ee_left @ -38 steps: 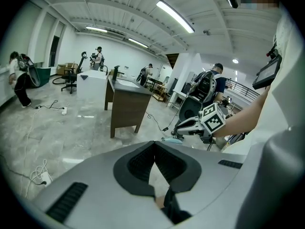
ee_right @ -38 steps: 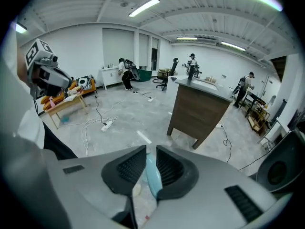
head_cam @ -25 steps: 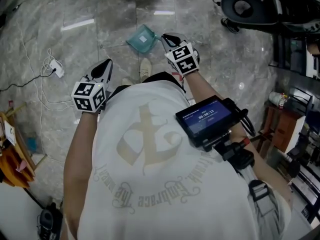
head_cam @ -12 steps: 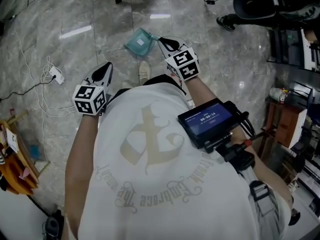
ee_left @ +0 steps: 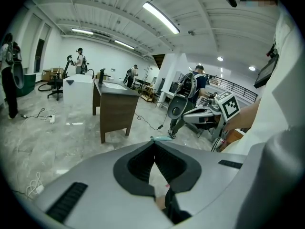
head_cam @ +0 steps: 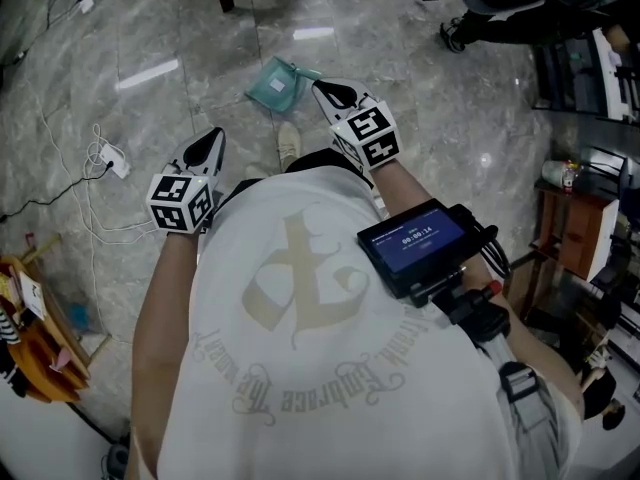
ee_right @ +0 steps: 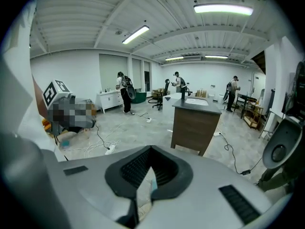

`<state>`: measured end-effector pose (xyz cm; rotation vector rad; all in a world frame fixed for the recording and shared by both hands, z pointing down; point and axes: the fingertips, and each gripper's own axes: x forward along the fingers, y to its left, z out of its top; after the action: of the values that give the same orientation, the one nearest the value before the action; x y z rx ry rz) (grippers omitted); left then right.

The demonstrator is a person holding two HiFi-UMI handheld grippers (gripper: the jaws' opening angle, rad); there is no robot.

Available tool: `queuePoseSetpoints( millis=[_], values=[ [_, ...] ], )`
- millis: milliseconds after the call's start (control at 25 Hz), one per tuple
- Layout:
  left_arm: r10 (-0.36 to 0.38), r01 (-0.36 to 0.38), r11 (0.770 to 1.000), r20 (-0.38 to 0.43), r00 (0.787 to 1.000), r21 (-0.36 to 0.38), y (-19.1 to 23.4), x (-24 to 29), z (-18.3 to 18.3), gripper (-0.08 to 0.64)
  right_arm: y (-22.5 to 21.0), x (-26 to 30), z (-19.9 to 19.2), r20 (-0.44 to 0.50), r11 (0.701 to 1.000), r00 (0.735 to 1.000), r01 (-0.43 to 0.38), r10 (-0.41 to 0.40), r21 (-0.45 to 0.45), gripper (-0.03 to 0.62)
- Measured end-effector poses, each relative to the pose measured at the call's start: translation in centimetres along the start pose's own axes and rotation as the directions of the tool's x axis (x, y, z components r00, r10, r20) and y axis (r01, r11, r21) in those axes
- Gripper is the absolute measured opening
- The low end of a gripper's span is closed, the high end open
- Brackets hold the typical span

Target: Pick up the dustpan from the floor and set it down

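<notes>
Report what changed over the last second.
The right gripper finished closing on the dustpan by its handle and drew back toward the person, seemingly bringing it along; whether it cleared the floor is unclear. The left gripper stayed shut and empty, hardly moving.

The dustpan (head_cam: 277, 83) is pale teal, against a floor (head_cam: 150, 28) of glossy grey marble with lighter veins. The left claw (head_cam: 214, 136) and the right claw (head_cam: 322, 88) are light grey with black ribbed pads. Their cubes (head_cam: 181, 200) are white, printed with black square markers. The shirt (head_cam: 300, 368) is white with a beige emblem and beige lettering. A black device (head_cam: 420, 243) shows a blue screen. The cables (head_cam: 100, 158) on the floor are white, and the shoe (head_cam: 289, 140) is cream.
</notes>
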<state>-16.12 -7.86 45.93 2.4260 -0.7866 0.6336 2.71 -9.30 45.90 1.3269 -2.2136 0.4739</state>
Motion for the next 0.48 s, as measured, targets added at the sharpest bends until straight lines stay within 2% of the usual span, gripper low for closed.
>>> queuePoseSetpoints(
  millis=[160,480],
  values=[
    [-0.013,0.013,1.000,-0.002,1.000,0.002,0.4,0.3,0.2,0.012,0.6,-0.3,0.7,0.039,0.999,0.999,-0.018,0.016,0.050,0.017],
    [-0.044,0.044,0.999,-0.002,0.999,0.023,-0.7,-0.1,-0.1,0.012,2.0,-2.1,0.6,0.070,0.997,0.997,-0.016,0.011,0.073,0.017]
  ],
)
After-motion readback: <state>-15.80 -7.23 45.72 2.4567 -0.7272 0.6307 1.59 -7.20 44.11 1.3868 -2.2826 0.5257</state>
